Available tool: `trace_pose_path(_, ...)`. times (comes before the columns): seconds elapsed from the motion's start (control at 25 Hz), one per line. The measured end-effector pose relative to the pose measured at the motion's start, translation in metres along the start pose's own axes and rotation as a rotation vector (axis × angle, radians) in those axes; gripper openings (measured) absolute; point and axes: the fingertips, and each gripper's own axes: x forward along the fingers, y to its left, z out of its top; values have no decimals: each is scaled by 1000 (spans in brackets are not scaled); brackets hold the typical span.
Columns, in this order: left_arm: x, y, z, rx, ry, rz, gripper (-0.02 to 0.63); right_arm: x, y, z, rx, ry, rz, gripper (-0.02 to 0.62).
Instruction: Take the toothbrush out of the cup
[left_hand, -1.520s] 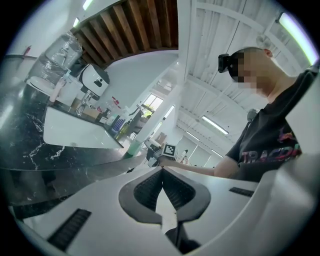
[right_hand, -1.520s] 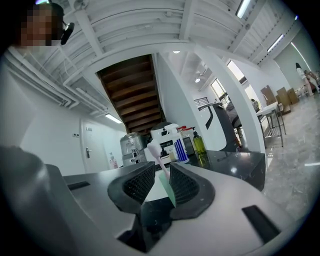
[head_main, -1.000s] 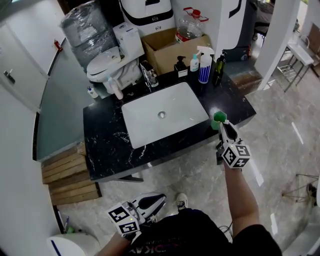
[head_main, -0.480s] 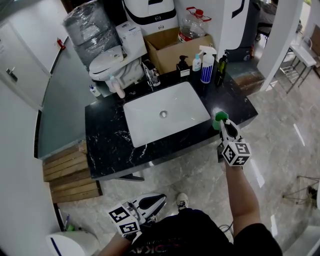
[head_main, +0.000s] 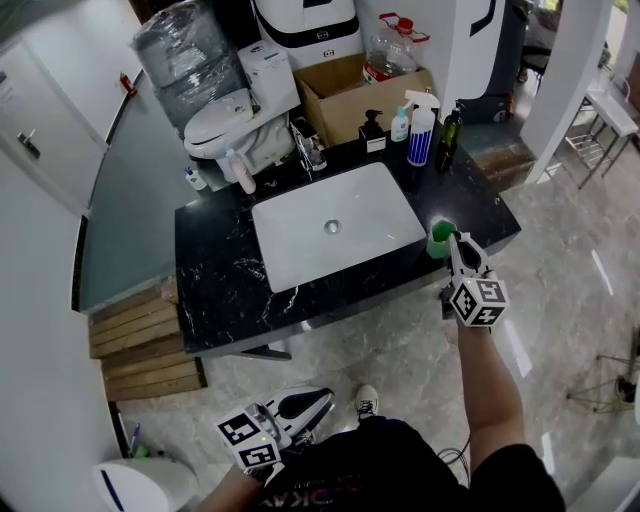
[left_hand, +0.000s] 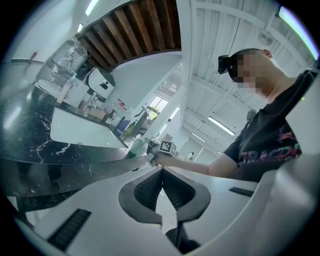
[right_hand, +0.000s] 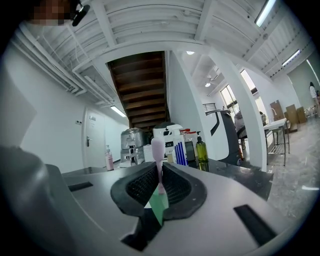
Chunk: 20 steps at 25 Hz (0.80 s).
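Observation:
A green cup stands at the right front edge of the black marble counter. My right gripper hangs just over the cup, its marker cube toward me. In the right gripper view a pink toothbrush stands upright between the jaws, which are shut on its stem, and the green cup shows below. My left gripper is held low near my body, off the counter. Its jaws are shut with nothing between them.
A white sink basin fills the counter's middle, with a faucet behind it. Spray and soap bottles stand at the back right. A cardboard box and a toilet lie beyond. Wooden pallets sit on the floor at the left.
The head view has shifted slightly. My right gripper stays at the green cup, and the left gripper has not moved.

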Motion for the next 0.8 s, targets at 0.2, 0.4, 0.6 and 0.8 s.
trace_pose_path(0.2, -1, 0, 1, 1, 0, 1, 8, 4, 1, 10, -17, -12, 10, 31)
trace_pose_path(0.4, 0, -2, 1, 6, 0, -2, 8, 4, 2, 19, -29, -21, 20, 31)
trace_pose_path(0.6, -2, -2, 1, 9, -5, -6, 8, 1, 2, 27, -49, -22, 20, 31)
trace_pose_path(0.8, -5, -3, 2, 12, -6, -11, 8, -5, 2, 37, -53, -35, 13, 29)
